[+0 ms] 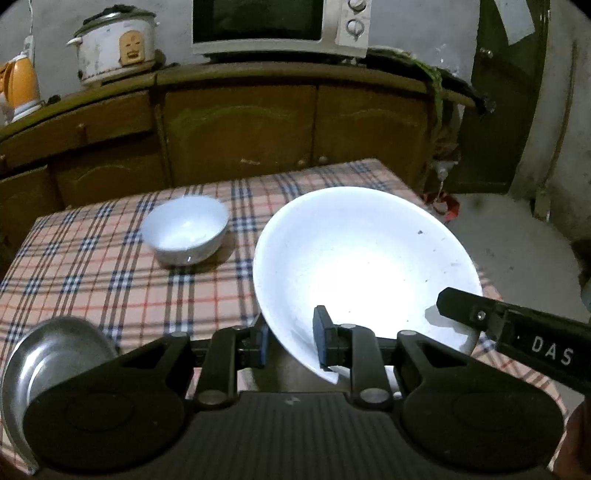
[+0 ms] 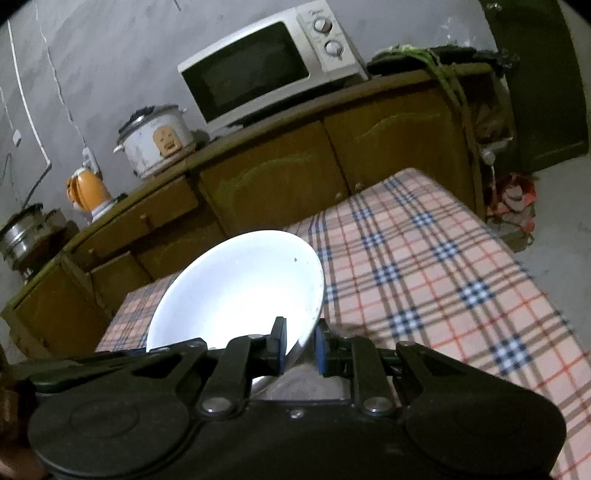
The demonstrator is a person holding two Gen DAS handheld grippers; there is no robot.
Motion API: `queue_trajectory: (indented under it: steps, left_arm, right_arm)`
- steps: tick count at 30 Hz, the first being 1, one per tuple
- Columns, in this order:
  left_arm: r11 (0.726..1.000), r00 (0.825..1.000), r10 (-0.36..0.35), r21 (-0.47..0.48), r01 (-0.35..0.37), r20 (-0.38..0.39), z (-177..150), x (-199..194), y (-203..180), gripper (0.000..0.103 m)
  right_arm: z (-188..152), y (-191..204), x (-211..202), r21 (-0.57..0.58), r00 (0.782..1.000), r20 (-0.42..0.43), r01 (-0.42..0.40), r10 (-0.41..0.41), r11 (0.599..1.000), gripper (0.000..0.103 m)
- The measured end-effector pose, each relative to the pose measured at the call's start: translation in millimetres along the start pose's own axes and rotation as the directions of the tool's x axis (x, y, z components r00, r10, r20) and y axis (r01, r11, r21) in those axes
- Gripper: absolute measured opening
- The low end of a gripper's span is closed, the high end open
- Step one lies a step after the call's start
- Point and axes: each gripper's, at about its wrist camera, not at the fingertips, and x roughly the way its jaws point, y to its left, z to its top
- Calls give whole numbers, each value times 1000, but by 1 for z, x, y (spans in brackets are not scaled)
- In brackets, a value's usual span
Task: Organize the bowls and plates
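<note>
A large white plate [image 1: 362, 266] is held tilted above the plaid-clothed table [image 1: 110, 280]. My left gripper [image 1: 291, 339] is shut on its near left rim. My right gripper [image 2: 300, 345] is shut on its right rim, and the plate [image 2: 236, 288] fills the left middle of the right wrist view. The right gripper's finger [image 1: 517, 328] also shows at the plate's right edge in the left wrist view. A small white bowl [image 1: 186, 229] stands upright on the table behind and to the left. A steel bowl [image 1: 40, 354] lies at the near left.
A wooden cabinet [image 1: 240, 125] runs behind the table, carrying a microwave [image 1: 280, 26], a rice cooker [image 1: 114, 44] and an orange kettle [image 1: 20, 85]. The table's right side [image 2: 443, 266] is bare cloth. A dark door [image 1: 509, 92] and concrete floor lie to the right.
</note>
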Motion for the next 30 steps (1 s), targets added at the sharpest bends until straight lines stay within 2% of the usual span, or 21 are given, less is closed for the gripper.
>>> queue_trajectory:
  steps: [5, 16, 30]
  left_arm:
    - [1000, 999, 4, -21, -5, -44, -15, 14, 10, 24]
    - [1000, 993, 18, -6, -19, -115, -40, 43, 14, 25]
    - [997, 995, 23, 76, -15, -100, -44, 47, -1, 30]
  right_arm:
    - [-18, 0, 15, -2, 999, -51, 11, -11, 1000, 21]
    - [-43, -12, 49, 14, 989, -141, 45, -42, 999, 21]
    - [-46, -22, 52, 23, 987, -148, 67, -63, 998, 21]
